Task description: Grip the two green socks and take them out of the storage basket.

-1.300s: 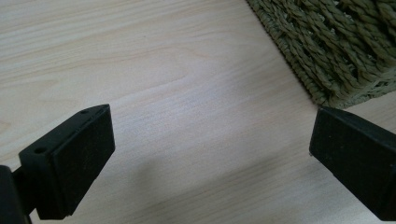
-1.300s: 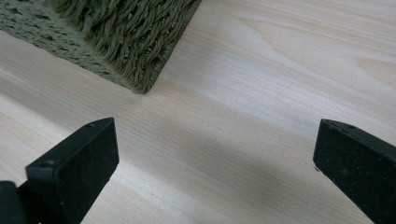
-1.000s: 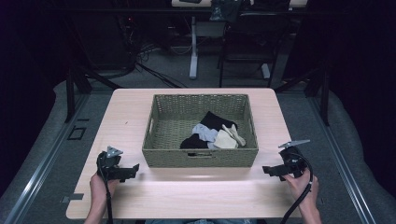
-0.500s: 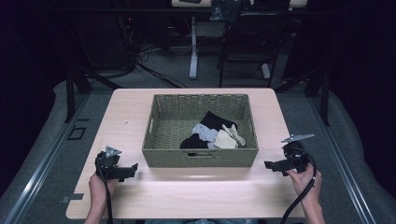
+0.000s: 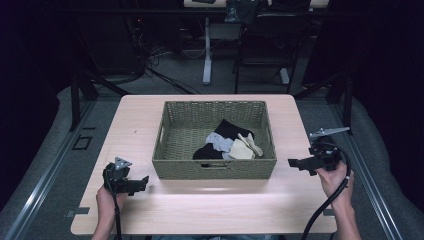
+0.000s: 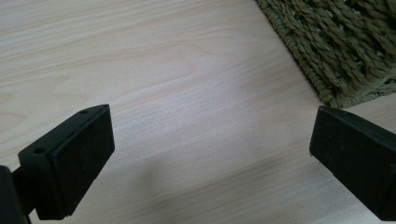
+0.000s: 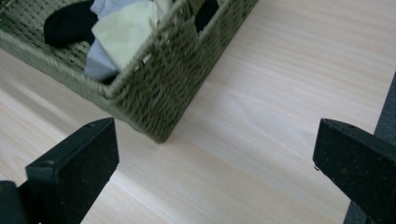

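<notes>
Dark room all around, with table legs and cables on a grey floor behind a pale wooden table (image 5: pixel 200 210) that is lit from above. At the table's middle sits a woven olive-green basket (image 5: pixel 180 130), rectangular, with a handle slot in its near wall. Inside, toward its right near corner, lies a small heap of socks (image 5: pixel 227 142): black, grey and cream pieces overlapping, perhaps five or six, though the pile is too tangled to count. Left of the basket's near corner, the left gripper (image 5: pixel 141 183) hangs low over bare wood, jaws spread wide and empty. On the right, the right gripper (image 5: pixel 293 163) is held above the table edge, jaws likewise wide apart, gripping nothing, the basket's corner just beyond them.
</notes>
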Demonstrator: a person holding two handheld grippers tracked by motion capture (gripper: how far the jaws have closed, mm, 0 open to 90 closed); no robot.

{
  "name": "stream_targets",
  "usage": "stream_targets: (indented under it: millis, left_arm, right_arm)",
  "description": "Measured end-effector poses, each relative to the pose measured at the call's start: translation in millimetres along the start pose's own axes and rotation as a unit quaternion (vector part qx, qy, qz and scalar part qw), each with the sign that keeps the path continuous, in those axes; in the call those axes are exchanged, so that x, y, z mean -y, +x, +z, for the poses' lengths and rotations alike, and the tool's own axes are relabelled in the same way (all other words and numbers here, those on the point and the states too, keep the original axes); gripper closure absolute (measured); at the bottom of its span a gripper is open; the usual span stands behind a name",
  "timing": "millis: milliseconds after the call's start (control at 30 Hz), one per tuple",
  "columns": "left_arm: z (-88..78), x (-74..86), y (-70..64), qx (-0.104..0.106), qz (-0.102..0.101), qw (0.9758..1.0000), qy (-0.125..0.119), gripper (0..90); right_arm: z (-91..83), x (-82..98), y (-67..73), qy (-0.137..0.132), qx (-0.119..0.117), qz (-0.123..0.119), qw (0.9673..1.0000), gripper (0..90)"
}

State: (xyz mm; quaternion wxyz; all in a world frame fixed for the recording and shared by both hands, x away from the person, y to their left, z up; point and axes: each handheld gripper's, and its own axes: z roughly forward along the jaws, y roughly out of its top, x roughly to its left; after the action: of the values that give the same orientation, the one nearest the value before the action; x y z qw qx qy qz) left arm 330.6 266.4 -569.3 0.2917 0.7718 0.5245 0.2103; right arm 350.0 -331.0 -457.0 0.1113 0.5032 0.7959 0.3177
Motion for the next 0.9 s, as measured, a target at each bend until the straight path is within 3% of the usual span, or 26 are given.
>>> stream_targets:
  millis: [467,900]
  left_arm:
    - [-2.8,3.1,2.2,-0.002,-0.002,1.0000,-0.002,0.0]
    - [0.6,0.5,2.3,0.004,0.002,1.0000,0.000,0.0]
  right_arm:
    - [-2.1,-68.7,32.7,0.012,-0.024,-0.056,0.9981,0.5]
    - [39.8,-119.4,61.7,0.056,-0.035,-0.084,0.9943,2.1]
